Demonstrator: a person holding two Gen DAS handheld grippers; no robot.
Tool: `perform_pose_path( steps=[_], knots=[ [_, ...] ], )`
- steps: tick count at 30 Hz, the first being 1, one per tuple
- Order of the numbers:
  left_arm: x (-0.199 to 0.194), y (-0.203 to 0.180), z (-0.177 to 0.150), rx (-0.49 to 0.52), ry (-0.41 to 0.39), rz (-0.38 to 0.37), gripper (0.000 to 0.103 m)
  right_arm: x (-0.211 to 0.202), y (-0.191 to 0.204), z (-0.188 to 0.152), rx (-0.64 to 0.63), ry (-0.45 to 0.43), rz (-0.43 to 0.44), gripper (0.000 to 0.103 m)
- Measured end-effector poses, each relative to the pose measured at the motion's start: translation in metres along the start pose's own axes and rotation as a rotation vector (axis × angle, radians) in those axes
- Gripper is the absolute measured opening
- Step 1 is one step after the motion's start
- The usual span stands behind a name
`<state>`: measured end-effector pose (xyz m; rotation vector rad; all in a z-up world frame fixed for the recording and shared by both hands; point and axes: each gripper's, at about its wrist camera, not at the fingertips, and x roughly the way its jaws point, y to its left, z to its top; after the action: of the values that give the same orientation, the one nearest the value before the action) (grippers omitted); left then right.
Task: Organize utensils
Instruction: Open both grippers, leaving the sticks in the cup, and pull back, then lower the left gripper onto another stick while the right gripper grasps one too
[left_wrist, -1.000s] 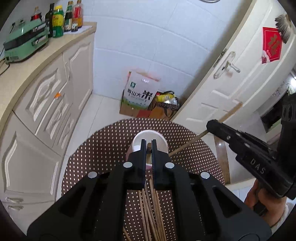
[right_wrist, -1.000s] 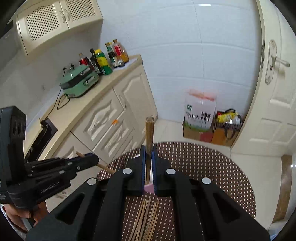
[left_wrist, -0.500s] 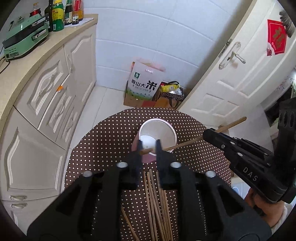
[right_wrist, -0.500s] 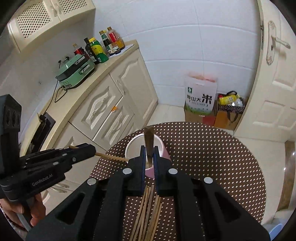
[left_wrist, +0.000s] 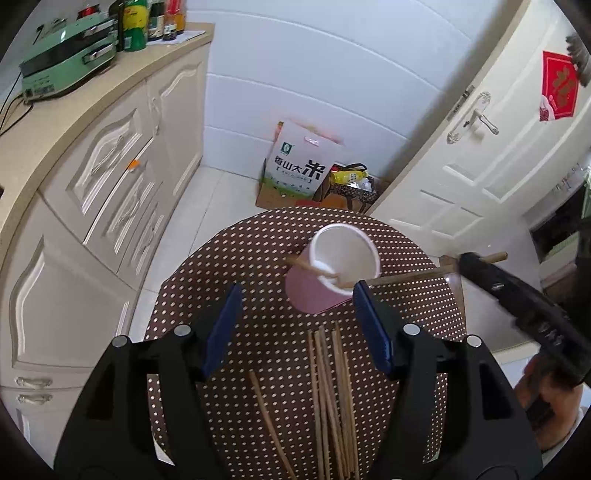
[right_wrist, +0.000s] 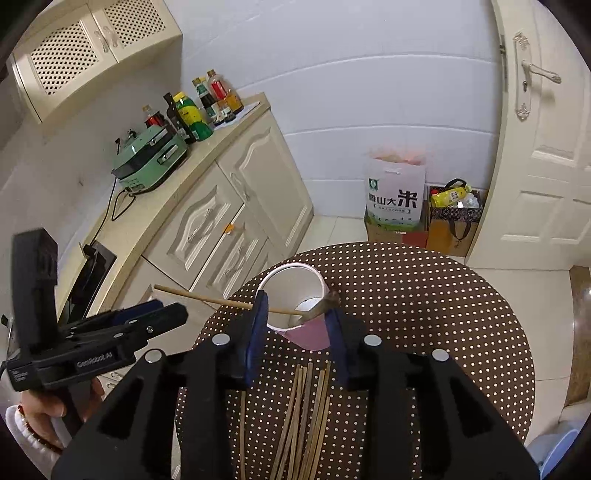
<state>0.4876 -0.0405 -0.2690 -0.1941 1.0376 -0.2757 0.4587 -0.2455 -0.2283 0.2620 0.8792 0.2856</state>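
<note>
A pink paper cup (left_wrist: 317, 299) (right_wrist: 308, 334) with a white inside stands on the round brown dotted table (left_wrist: 236, 266) (right_wrist: 443, 314). My left gripper (left_wrist: 297, 321) (right_wrist: 173, 312) hangs just short of the cup, its jaws opening wide. The left chopstick (left_wrist: 312, 268) (right_wrist: 221, 301) lies free across the rim, one end inside the cup. My right gripper (right_wrist: 295, 319) (left_wrist: 466, 261) is at the rim, jaws opening. The right chopstick (right_wrist: 322, 305) (left_wrist: 399, 277) leans beside one pad, tip in the cup, not pinched. Several loose chopsticks (left_wrist: 332, 398) (right_wrist: 306, 413) lie below.
Cream cabinets (left_wrist: 110, 192) and a counter with a green appliance (left_wrist: 66, 55) and bottles (right_wrist: 192, 110) run along the left. A rice bag (left_wrist: 299, 166) and boxes sit on the floor beyond the table. A white door (left_wrist: 480, 147) stands at the right.
Both grippers were shut on a chopstick each and have sunk toward the cup. Their jaws have since parted, and both chopsticks have tipped with one end into the cup.
</note>
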Motion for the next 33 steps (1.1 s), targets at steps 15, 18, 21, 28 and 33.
perform_pose_path(
  steps=[15, 18, 21, 28, 33],
  knots=[
    [0.069, 0.037, -0.067, -0.021, 0.245, 0.071, 0.063, -0.004, -0.010, -0.062, -0.029, 0.054, -0.062, 0.040],
    [0.090, 0.033, -0.085, 0.005, 0.328, 0.081, 0.060, 0.014, -0.017, -0.080, 0.002, 0.119, -0.078, 0.040],
    [0.107, 0.030, -0.101, 0.042, 0.391, 0.110, 0.053, 0.027, -0.019, -0.093, 0.015, 0.169, -0.094, 0.040],
    [0.121, 0.027, -0.112, 0.074, 0.423, 0.135, 0.036, 0.068, -0.024, -0.120, 0.038, 0.334, -0.117, 0.037],
    [0.122, 0.028, -0.108, 0.106, 0.407, 0.154, 0.023, 0.098, -0.030, -0.135, 0.055, 0.469, -0.123, 0.023]
  ],
)
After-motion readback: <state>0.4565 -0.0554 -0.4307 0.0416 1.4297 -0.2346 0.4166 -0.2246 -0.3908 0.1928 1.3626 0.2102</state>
